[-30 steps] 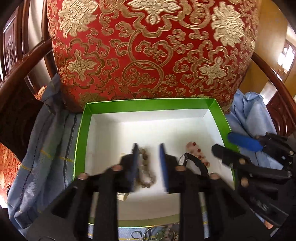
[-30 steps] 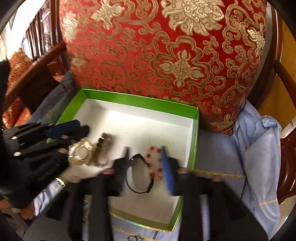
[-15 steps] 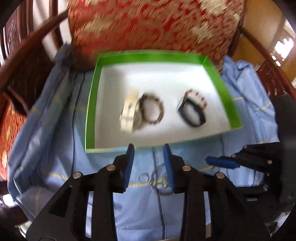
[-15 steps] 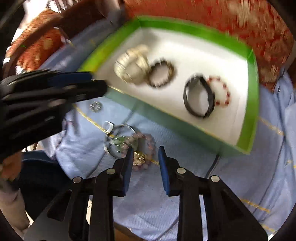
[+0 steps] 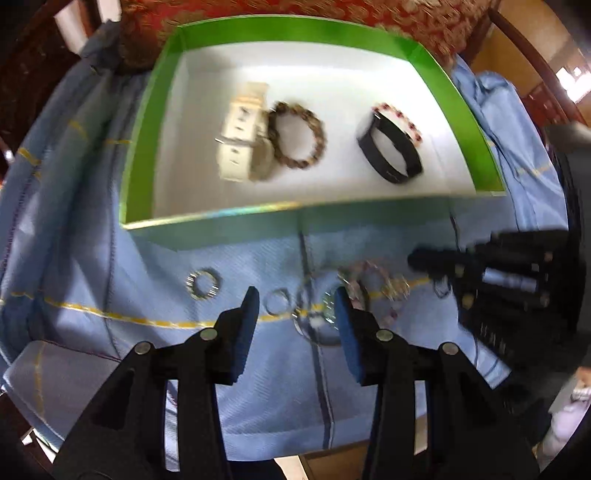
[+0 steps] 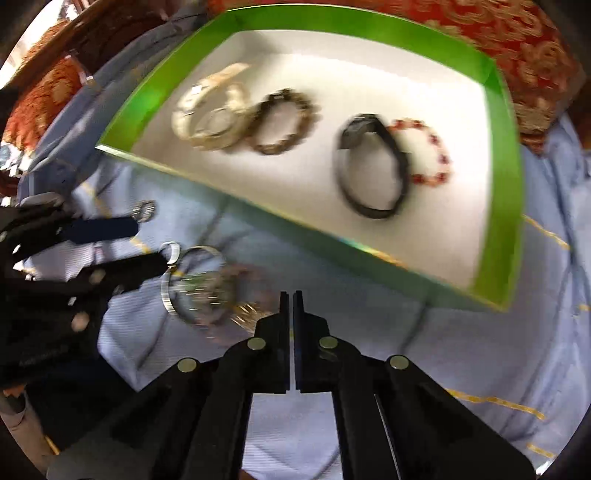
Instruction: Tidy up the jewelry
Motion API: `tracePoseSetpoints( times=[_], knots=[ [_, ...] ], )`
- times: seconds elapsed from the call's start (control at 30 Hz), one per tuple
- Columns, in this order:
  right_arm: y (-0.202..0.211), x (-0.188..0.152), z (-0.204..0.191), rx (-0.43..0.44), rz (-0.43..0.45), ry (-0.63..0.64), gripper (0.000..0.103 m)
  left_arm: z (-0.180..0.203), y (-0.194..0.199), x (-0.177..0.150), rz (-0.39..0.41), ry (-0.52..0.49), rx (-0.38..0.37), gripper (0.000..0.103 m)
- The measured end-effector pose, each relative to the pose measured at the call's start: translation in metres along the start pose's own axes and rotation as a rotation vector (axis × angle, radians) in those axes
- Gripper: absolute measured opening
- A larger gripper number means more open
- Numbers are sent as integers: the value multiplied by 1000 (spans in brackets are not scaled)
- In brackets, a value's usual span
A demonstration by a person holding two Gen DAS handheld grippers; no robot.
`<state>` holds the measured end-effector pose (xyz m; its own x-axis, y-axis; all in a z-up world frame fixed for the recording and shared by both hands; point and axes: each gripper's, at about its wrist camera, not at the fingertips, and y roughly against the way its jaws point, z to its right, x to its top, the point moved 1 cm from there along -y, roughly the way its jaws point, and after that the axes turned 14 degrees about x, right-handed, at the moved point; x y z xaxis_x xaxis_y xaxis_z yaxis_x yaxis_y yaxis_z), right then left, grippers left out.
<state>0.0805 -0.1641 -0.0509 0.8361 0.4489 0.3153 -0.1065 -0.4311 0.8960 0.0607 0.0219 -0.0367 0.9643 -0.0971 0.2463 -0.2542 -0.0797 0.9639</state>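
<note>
A green box [image 5: 140,147] [image 6: 506,147] with a white floor holds a cream watch [image 5: 242,136] [image 6: 210,110], a brown bead bracelet [image 5: 299,136] [image 6: 282,122], a black band [image 5: 391,147] [image 6: 373,166] and a red bead bracelet [image 5: 400,118] [image 6: 432,155]. Loose rings [image 5: 202,283] [image 6: 144,210] and a pile of bangles and chains [image 5: 351,295] [image 6: 207,284] lie on the blue cloth in front of it. My left gripper [image 5: 293,306] is open above a small ring [image 5: 277,301]. My right gripper [image 6: 290,299] is shut and empty just right of the pile.
A red and gold cushion [image 5: 332,11] [image 6: 517,33] stands behind the box. Dark wooden chair arms [image 5: 528,44] flank the seat. The blue cloth [image 5: 277,387] [image 6: 461,350] covers the seat around the box.
Both grippers pulled back out of the box and came down over the cloth in front of it. The right gripper has shut; the left has opened wider.
</note>
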Motion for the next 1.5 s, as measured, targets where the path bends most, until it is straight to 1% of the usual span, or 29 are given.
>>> tracePoseSetpoints(
  times=[0.1,0.2,0.23,0.27,0.33,0.4,0.53,0.63,0.7,0.73,0.77,0.8,0.83,0.87,0.97,1.03,1.1,1.17,1.27,1.33,1.37,1.4,1.43,1.5],
  knots=[
    [9,-1,9,38,21,-32,2,8,-1,-4,-3,-24,-12,41],
    [15,-1,7,36,29,-30,3,17,-3,-5,-12,-47,-13,41],
    [16,-2,7,38,24,-30,5,20,-5,-5,-18,-54,-10,41],
    [15,-2,6,37,19,-32,11,22,-7,-6,-24,-58,-7,40],
    [14,-3,7,36,1,-40,17,25,-12,-7,-37,-67,7,40],
    [9,-4,-1,38,-20,-33,17,26,-14,-7,-44,-63,13,40],
    [0,-7,-8,76,-58,-16,17,12,-11,-5,-42,-8,-2,40],
    [-14,-10,-14,50,-82,9,18,5,-11,-2,-44,20,-5,40],
    [-22,-13,-21,39,-89,33,18,4,-11,-3,-48,22,-5,40],
    [-23,-15,-25,17,-86,57,18,5,-11,-3,-51,19,-7,40],
    [-27,-10,-29,3,-83,72,18,5,-12,-3,-52,15,-8,40],
    [-25,-13,-29,-4,-80,71,18,7,-12,-4,-51,11,-9,40],
    [-24,-13,-29,-5,-84,60,11,7,-12,-4,-51,8,-10,40],
    [-23,-13,-27,-11,-89,55,10,9,-11,-4,-49,5,-13,40],
    [-7,-11,-16,-36,-64,31,9,12,-9,-4,-42,-6,-29,40],
    [7,-6,-7,-36,-32,4,7,15,-7,-4,-32,-14,-36,39],
    [19,-5,-2,-29,-3,-12,7,19,-5,-4,-23,-21,-52,36],
    [25,0,1,-22,10,-28,7,24,-3,-5,-17,-34,-63,35],
    [25,1,4,-14,5,-48,7,32,-8,-3,-28,-48,-45,35],
    [23,6,12,0,-14,-60,8,32,-12,-3,-39,-52,-38,35],
    [21,7,13,-1,-19,-62,9,33,-14,-4,-43,-54,-31,35],
    [20,8,12,-3,-24,-62,15,33,-16,-4,-47,-55,-23,35],
    [19,8,12,-2,-26,-64,18,33,-19,-4,-55,-52,-11,35],
    [15,10,8,1,-32,-65,18,36,-24,-1,-66,-48,3,35]
  ],
)
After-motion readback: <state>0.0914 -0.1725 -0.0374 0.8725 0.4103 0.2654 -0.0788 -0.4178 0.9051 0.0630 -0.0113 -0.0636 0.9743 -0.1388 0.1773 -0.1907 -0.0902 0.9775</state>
